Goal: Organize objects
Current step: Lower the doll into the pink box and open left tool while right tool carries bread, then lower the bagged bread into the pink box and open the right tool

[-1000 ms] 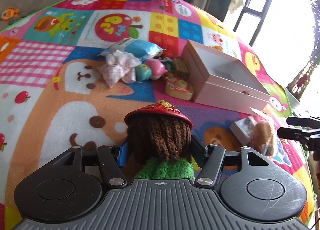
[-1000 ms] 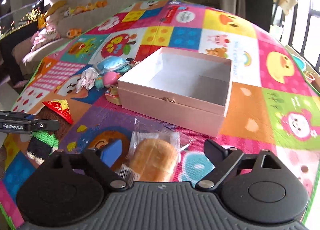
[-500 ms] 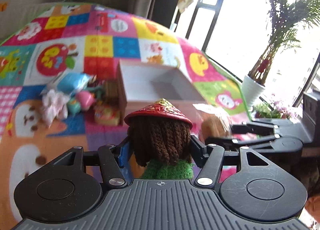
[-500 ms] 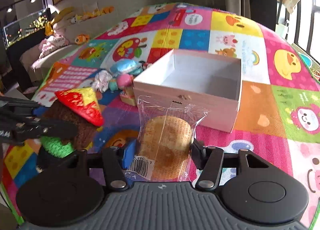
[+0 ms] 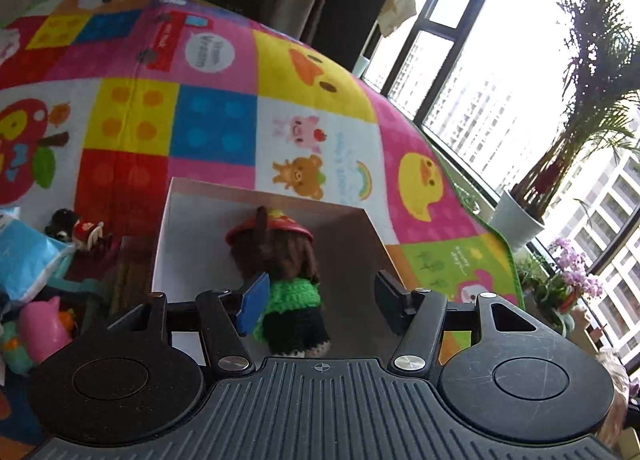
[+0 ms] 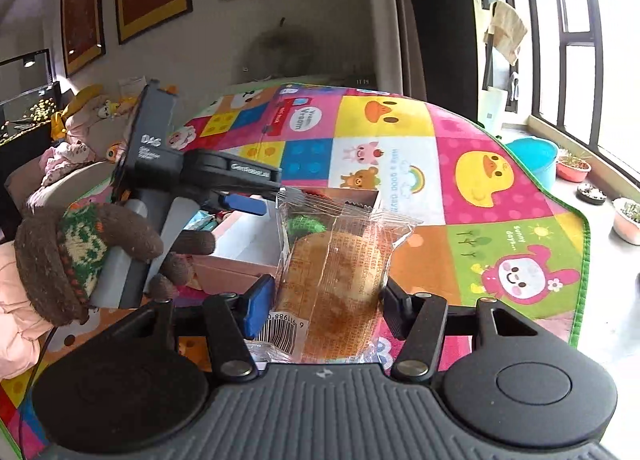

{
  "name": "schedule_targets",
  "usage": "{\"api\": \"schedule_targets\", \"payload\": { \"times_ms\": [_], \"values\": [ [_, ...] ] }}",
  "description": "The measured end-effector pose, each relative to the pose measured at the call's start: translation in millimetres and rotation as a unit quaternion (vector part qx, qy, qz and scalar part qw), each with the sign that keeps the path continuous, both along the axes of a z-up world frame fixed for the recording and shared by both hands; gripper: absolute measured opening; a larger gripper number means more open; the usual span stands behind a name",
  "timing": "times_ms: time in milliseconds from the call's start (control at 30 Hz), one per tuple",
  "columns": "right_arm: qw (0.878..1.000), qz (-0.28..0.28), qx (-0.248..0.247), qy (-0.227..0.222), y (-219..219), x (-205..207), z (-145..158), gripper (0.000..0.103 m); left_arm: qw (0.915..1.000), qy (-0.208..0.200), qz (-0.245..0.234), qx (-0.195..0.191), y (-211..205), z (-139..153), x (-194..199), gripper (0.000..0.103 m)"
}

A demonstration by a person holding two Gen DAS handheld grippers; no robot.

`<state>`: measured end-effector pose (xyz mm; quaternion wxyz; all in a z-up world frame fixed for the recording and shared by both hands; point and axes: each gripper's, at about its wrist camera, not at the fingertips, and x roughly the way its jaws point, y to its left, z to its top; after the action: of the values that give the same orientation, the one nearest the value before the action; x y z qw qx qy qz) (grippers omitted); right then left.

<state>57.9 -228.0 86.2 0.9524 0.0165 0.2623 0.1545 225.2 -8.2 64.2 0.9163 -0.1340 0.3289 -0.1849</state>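
Note:
A knitted doll [image 5: 286,272] with a red hat, brown hair and green sweater lies tilted inside the pale pink box [image 5: 172,244]. My left gripper [image 5: 320,300] hangs over the box, open. Its left pad [image 5: 252,302] is beside the doll and its right pad stands clear of it. In the right wrist view my right gripper [image 6: 326,304] is shut on a bun in a clear wrapper [image 6: 332,272], held up above the mat. Beyond it the left gripper [image 6: 248,196], carried by a gloved hand [image 6: 80,252], hovers over the box [image 6: 240,272].
A colourful play mat [image 5: 216,132] covers the floor. Left of the box lie a blue tissue pack [image 5: 24,264], a pink toy [image 5: 44,324] and a small figure [image 5: 76,228]. Potted plants [image 5: 516,220] and a blue basin [image 6: 532,160] stand by the window.
The left gripper swung right over the box and the doll, clamped before, now lies in the box. The right gripper closed on the wrapped bun and lifted it off the mat.

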Motion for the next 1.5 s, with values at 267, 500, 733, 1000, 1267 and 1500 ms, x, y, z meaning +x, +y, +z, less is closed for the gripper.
{"api": "schedule_targets", "payload": {
  "times_ms": [267, 500, 733, 1000, 1267, 1500],
  "values": [
    [1.000, 0.005, 0.001, 0.011, 17.7, 67.0, 3.0, 0.056, 0.9964, -0.069, -0.040, 0.028, 37.0, 2.9, -104.2, 0.063],
    [0.997, -0.018, -0.018, 0.069, 54.7, 171.4, -12.4, 0.067, 0.9895, -0.052, -0.086, 0.104, 33.4, -32.4, -159.8, 0.063],
    [0.998, -0.002, -0.042, 0.042, 53.3, 114.6, -24.9, 0.086, 0.9955, -0.036, -0.044, 0.076, 63.5, -46.5, -161.4, 0.063],
    [0.994, 0.034, -0.092, 0.041, 63.2, 29.6, -72.3, 0.092, 0.9864, -0.069, 0.146, 0.029, 152.5, -14.1, -59.1, 0.063],
    [0.991, 0.100, 0.008, 0.089, 119.4, 91.9, 3.4, 0.091, 0.9769, -0.025, 0.207, 0.048, 209.1, -22.4, 45.9, 0.058],
    [0.981, 0.082, 0.002, 0.176, 233.7, 263.2, 11.6, 0.052, 0.9765, 0.020, 0.200, 0.079, 224.8, -44.3, 65.8, 0.048]
  ]
}}
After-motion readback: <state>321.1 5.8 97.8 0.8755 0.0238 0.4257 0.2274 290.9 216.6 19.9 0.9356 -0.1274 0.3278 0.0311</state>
